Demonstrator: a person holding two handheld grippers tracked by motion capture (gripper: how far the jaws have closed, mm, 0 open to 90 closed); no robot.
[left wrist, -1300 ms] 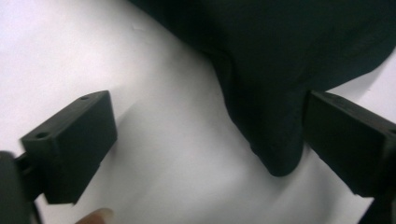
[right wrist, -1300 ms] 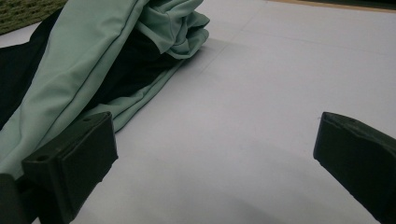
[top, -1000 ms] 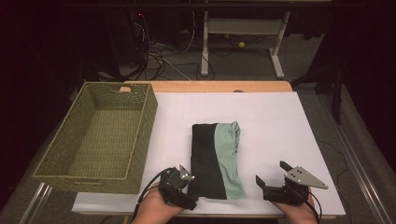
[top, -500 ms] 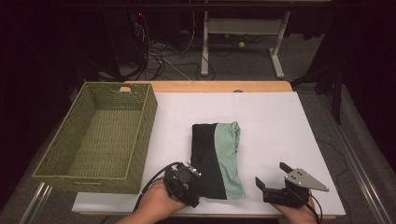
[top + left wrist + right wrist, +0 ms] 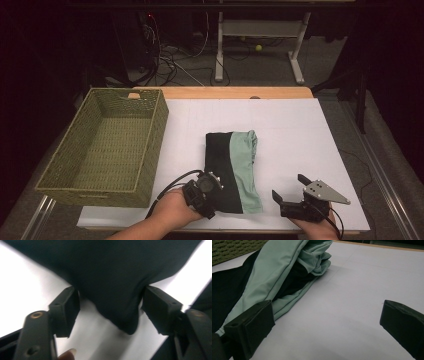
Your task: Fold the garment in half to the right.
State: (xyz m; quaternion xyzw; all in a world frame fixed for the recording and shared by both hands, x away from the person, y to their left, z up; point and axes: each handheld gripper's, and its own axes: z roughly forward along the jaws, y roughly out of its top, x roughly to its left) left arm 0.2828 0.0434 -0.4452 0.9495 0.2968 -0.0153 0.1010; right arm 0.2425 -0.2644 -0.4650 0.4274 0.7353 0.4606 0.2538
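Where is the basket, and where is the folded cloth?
basket [image 5: 75,187], high view, on its near woven wall.
folded cloth [image 5: 242,160], high view, on its light green half.

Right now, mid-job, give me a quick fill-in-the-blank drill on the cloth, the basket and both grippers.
1. The folded garment is black on one side and pale ____ on the other.
2. The left gripper has black fabric bunched between its jaws, which have just been ____.
3. The right gripper rests with jaws ____ beside the garment.
4. The wicker basket sits at the table's ____ side in the high view.

Missing words: green; closing; open; left
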